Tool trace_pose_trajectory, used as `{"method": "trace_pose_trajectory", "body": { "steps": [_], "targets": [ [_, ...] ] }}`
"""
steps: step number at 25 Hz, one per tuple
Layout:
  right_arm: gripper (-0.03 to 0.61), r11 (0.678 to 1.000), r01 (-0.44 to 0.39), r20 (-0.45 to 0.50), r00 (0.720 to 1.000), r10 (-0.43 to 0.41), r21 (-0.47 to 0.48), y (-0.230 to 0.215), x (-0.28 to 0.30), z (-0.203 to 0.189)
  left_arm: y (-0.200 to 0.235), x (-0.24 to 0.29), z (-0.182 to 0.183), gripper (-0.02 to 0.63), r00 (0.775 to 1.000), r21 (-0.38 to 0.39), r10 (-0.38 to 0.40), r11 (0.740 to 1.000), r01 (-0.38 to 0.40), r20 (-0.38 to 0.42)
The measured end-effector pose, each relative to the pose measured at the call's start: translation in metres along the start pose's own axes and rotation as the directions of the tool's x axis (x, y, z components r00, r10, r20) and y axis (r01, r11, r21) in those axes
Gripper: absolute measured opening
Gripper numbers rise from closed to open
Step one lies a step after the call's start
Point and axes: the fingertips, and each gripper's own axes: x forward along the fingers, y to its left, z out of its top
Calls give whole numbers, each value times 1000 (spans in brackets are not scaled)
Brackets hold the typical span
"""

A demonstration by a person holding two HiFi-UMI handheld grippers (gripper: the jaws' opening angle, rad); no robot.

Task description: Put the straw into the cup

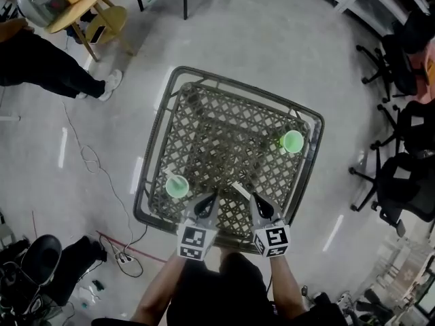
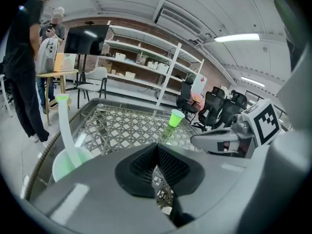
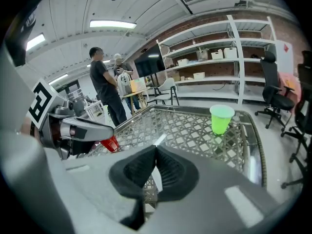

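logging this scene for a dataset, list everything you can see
table: 1, grey lattice, centre
cups: 2, green, on table, one near left, one far right
straws: 2, white, one standing in the near-left cup, one lying by the right gripper's tip
office chairs: several, black, floor at right
person: 1, black clothes, standing top left
round table: 1, wooden, top left
shelves: 1 run, white, back wall
left gripper: 1, grey, shut, empty, table's near edge
right gripper: 1, grey, shut, beside it

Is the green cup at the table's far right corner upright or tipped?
Upright: the green cup stands on its base, open rim facing up.
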Motion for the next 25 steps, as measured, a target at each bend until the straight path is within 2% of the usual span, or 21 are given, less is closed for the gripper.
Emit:
{"method": "trace_pose_trajectory", "body": {
  "steps": [9, 18, 25],
  "targets": [
    [5, 993, -83, -98, 992, 74, -86, 7, 22, -26, 8, 9, -18, 6, 1000, -23, 16, 1000, -17, -19],
    [29, 977, -123, -172, 981, 93, -175, 15, 43, -34, 17, 4, -25, 7, 999, -46, 43, 998, -44, -22],
    [117, 953, -180, -259, 959, 115, -244, 20, 60, -46, 23, -2, -28, 6, 998, -65, 66, 996, -68, -21]
  ]
}}
